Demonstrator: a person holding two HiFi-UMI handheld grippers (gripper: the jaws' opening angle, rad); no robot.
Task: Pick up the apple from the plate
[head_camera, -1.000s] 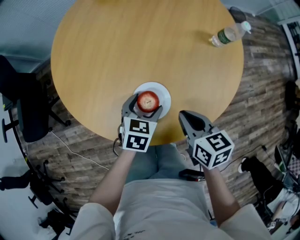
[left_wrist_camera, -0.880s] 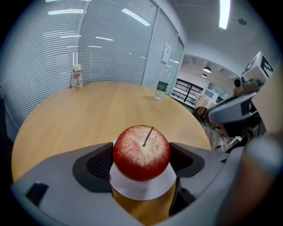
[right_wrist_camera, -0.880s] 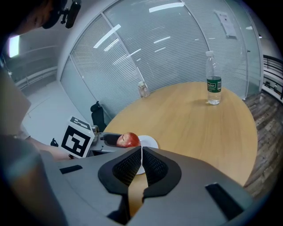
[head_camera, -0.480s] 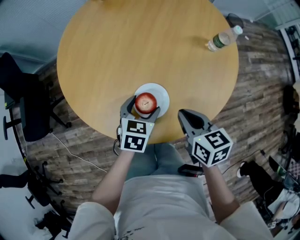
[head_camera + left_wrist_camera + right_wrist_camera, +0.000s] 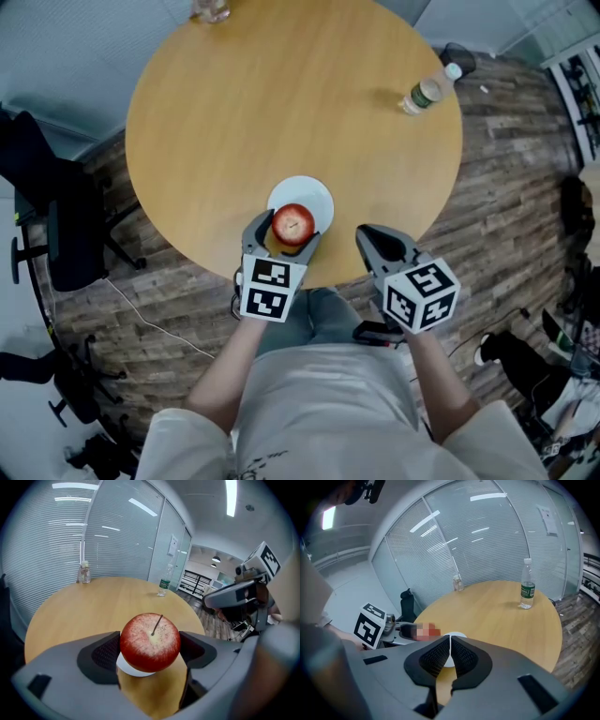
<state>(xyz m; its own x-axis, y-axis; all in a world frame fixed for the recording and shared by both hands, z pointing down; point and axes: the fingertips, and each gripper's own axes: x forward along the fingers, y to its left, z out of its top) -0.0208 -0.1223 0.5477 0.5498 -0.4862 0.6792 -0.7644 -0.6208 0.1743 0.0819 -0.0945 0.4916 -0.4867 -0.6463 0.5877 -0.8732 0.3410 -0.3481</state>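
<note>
**Fingers of the left gripper are clamping the apple; the lift is looking nearly done**

Both dark pads are pressing against the red apple's flanks, one on each side, and its stem is pointing up between them. The grasp is therefore made. The white plate is showing just below and behind the fruit, under the fingers. From this angle the apple seems to be hanging clear of the plate, though a last touch at its underside cannot be ruled out. In the head view the apple is lying over the near rim of the plate, which suggests it is coming toward the person rather than resting in the middle. What seems to be left is raising it plainly free and holding it steady.

The left gripper is reaching forward over the near edge of the round wooden table. Its forearm is running back toward the body and its marker cube is facing up. The right gripper is idling just beside it, off the table's edge. Its jaws are meeting with nothing between them, as the right gripper view shows. A water bottle is standing well apart, far beyond the fingers on the table's far right side.
</note>
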